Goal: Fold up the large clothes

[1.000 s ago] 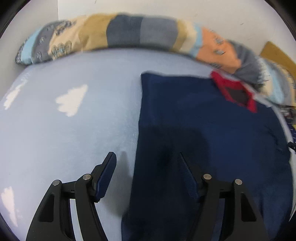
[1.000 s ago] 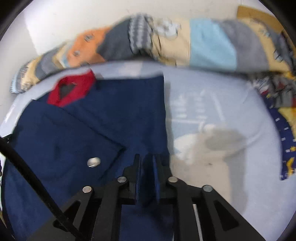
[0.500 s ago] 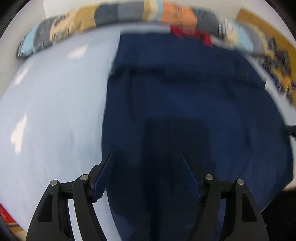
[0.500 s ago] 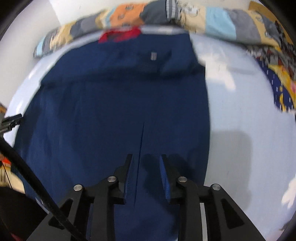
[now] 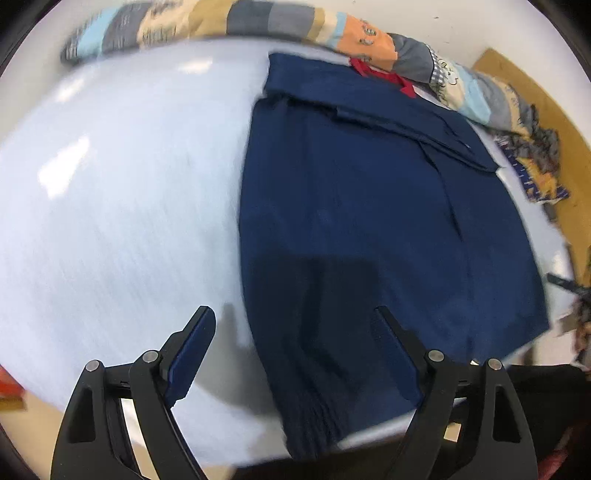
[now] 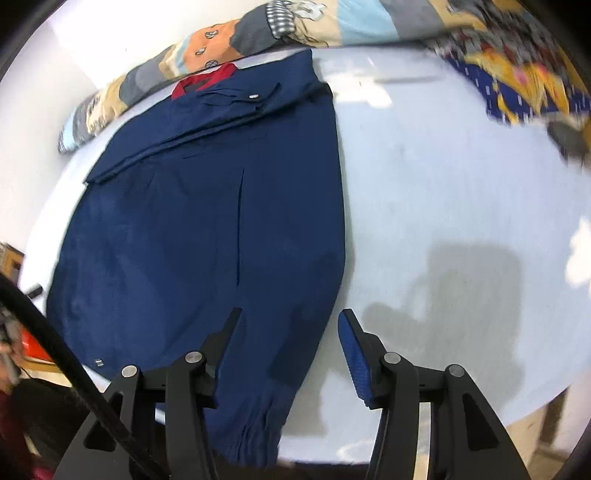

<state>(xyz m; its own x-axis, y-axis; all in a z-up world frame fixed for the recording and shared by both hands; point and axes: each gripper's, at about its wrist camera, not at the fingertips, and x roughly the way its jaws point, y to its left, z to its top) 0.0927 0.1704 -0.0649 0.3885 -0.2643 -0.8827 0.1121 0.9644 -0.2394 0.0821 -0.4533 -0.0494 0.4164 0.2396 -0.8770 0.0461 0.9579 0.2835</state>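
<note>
A large navy blue garment (image 5: 362,221) with a red collar (image 5: 384,74) lies flat on the pale blue bed sheet (image 5: 122,206), sleeves folded across its upper part. Its ribbed hem hangs over the near bed edge. My left gripper (image 5: 291,325) is open and empty above the garment's lower left edge. In the right wrist view the garment (image 6: 207,229) fills the left half, a small white button (image 6: 254,96) on a folded sleeve. My right gripper (image 6: 290,325) is open and empty above the garment's lower right edge.
A patchwork quilt (image 5: 258,26) is bunched along the far side against the white wall, also in the right wrist view (image 6: 229,40). A blue and yellow patterned cloth (image 6: 517,85) lies at the far right. A black cable (image 6: 55,343) crosses the lower left.
Both grippers have pulled back toward the near bed edge and hem. The right gripper, shut on navy cloth a second ago, has let go and opened wide. The left stayed open.
</note>
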